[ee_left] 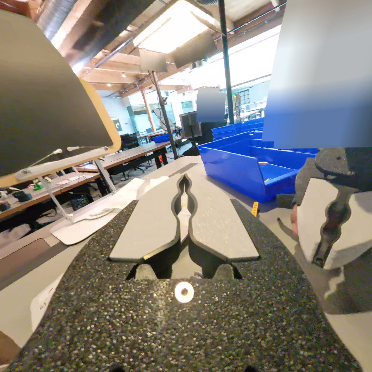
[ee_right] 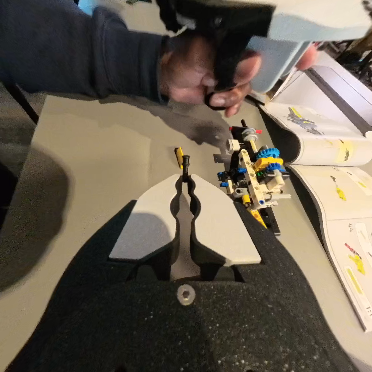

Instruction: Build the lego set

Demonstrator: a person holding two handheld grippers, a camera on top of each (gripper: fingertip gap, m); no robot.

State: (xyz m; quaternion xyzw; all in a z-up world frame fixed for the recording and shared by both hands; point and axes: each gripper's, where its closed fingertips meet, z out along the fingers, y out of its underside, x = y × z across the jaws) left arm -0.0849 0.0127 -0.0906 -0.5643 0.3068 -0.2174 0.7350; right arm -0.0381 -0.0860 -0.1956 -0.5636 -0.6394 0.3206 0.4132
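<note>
In the right wrist view my right gripper (ee_right: 185,177) is shut on a small black pin (ee_right: 185,164) that sticks out past its tips, above the grey table. A short yellow beam (ee_right: 179,156) lies on the table just beyond the pin. The partly built Lego model (ee_right: 253,175), white, yellow, blue and black, stands to the right. In the left wrist view my left gripper (ee_left: 184,178) is shut with nothing visible between its tips and is raised and tilted up. The yellow beam (ee_left: 255,209) lies on the table to its right. The right gripper (ee_left: 322,259) shows at the right edge.
An open instruction booklet (ee_right: 332,181) lies right of the model. A blue bin (ee_left: 241,171) stands at the table's far right, more bins behind it. A tablet on a stand (ee_left: 40,120) is at the left. A person's hand and dark sleeve (ee_right: 80,50) hold the left gripper above the table. My hands' fingertips stand some 15 cm from each other.
</note>
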